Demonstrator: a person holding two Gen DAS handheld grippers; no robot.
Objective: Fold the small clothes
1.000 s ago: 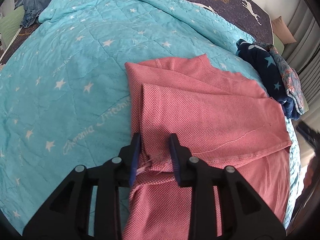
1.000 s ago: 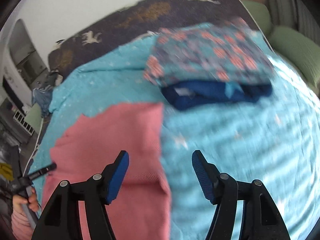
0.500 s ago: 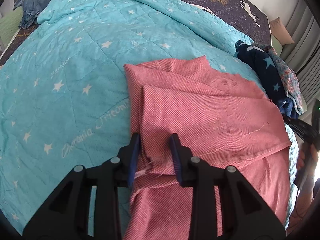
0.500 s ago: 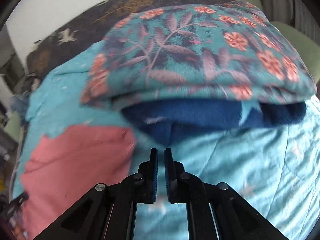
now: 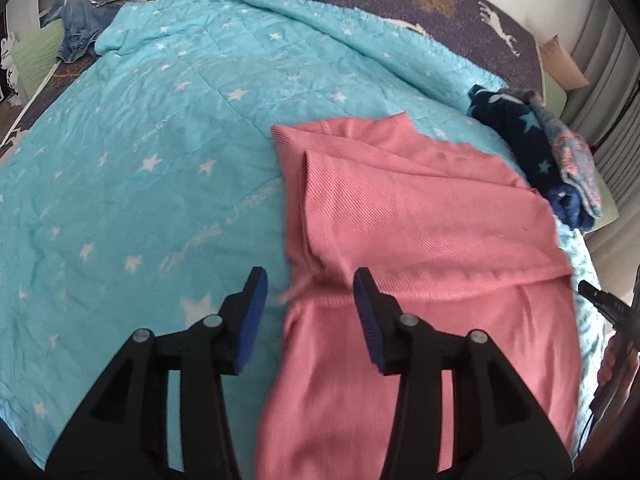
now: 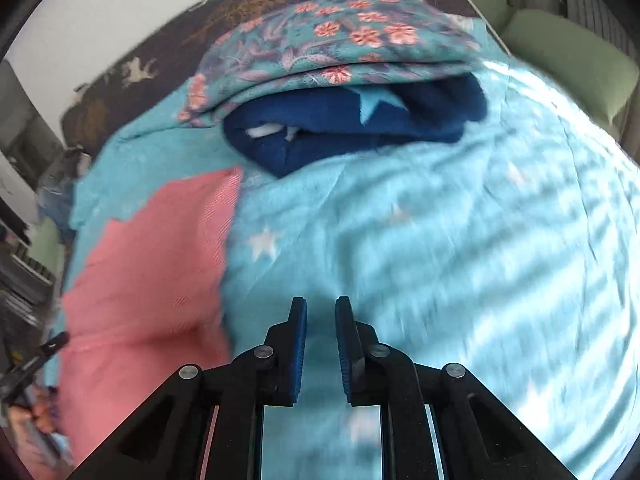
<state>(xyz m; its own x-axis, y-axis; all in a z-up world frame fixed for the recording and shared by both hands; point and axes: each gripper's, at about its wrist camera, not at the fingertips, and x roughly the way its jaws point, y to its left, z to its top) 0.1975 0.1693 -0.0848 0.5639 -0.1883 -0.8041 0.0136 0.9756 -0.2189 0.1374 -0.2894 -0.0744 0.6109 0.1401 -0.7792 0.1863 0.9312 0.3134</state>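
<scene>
A pink garment, partly folded, lies flat on the turquoise star blanket. My left gripper hovers over its left fold edge. Its jaws are opening and stand apart, with the cloth below them but not pinched. In the right wrist view the pink garment lies to the left. My right gripper hangs over the bare blanket, its jaws opening with a narrow gap and nothing between them. The other gripper's tip shows at the left edge.
A folded stack sits beyond the pink garment: a floral piece on top of a navy star piece. Green cushions lie at the right. Loose clothes lie at the bed's far left corner.
My left jaws let go of the pink fold, widened and drew back a little. My right jaws closed from wide, then parted slightly, and pulled back from the folded stack.
</scene>
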